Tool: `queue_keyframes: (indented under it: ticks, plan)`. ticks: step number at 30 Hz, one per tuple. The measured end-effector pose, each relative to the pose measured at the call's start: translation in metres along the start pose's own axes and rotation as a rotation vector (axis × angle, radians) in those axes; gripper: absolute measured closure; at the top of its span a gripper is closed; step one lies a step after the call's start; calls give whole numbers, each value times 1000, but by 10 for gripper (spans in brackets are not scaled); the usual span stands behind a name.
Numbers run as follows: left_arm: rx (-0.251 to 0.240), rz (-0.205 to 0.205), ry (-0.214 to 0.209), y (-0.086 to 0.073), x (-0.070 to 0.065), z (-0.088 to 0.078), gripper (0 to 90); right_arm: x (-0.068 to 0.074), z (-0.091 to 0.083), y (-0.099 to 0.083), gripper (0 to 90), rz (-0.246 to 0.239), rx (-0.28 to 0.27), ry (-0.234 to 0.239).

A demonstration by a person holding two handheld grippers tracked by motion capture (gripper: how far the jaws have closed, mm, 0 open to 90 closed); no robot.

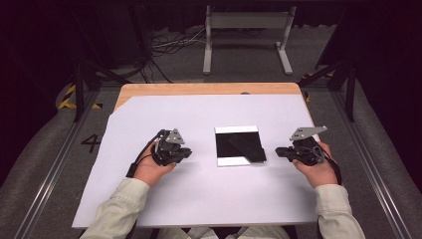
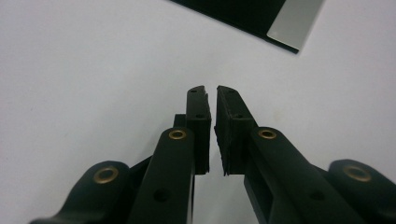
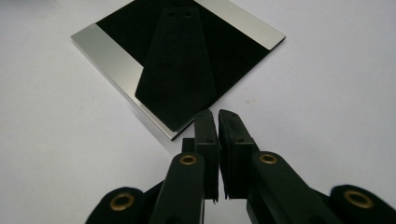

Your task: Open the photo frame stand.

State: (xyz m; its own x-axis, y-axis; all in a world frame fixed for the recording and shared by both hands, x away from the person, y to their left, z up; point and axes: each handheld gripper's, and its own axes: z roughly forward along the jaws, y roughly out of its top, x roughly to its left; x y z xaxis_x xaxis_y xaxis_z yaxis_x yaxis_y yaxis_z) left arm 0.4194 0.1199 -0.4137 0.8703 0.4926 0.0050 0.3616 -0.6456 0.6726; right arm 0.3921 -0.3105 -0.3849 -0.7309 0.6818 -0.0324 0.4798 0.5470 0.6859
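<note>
Tools flank the square plate [image 1: 238, 145] that lies flat near the middle of the white worktop [image 1: 199, 194], and I hold nothing in either of them. On that plate, which is black with a silvery strip along two opposite edges, rests a black tapered flap [image 3: 176, 70], wide at the end nearest my right hand and narrowing to the far end, where two small holes show; what it is made of I cannot tell.

My left tool [image 2: 211, 91] sits to the left of the plate and well apart from it, jaws a narrow slit apart with only bare worktop between them. My right tool [image 3: 212, 114] is to the right of the plate, its tips just short of the plate's near corner, jaws likewise a thin gap apart and gripping nothing.

I judge this to be the approach step: both hands are set either side of the plate, neither yet touching it. For the next move I expect my right tool must spread wider and come in low at the wide end of the flap, since that edge lies almost flush on the plate. My left tool may need to steady the plate's left edge so it does not slide
</note>
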Motion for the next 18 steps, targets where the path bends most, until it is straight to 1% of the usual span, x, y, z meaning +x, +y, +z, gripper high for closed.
queue_keyframes:
  ticks: [1,4,5,9,12,13,14,17,18]
  plan:
    - [-2,3,-15,-1,1,0,839,0,0,0,857,-6,-4,7]
    - [-1,12,-32,-4,2,-1,829,-2,-2,-2,848,-32,-17,38]
    - [-2,10,-33,-4,3,-2,823,-3,-1,-2,840,-45,-17,53]
    - [-3,-2,-41,-7,4,-2,804,-4,1,-3,830,-71,-10,85]
    - [-6,-8,-47,-9,5,-3,798,-5,4,-4,827,-86,-3,94]
    - [-7,-6,-47,-9,5,-4,796,-6,5,-4,827,-89,-4,101]
    - [-9,-10,-45,-11,6,-6,791,-7,7,-4,826,-103,-4,109]
    - [-10,-11,-44,-12,6,-8,786,-7,8,-3,826,-117,-3,115]
    - [-14,-18,-44,-14,6,-8,780,-8,10,-3,826,-122,1,131]
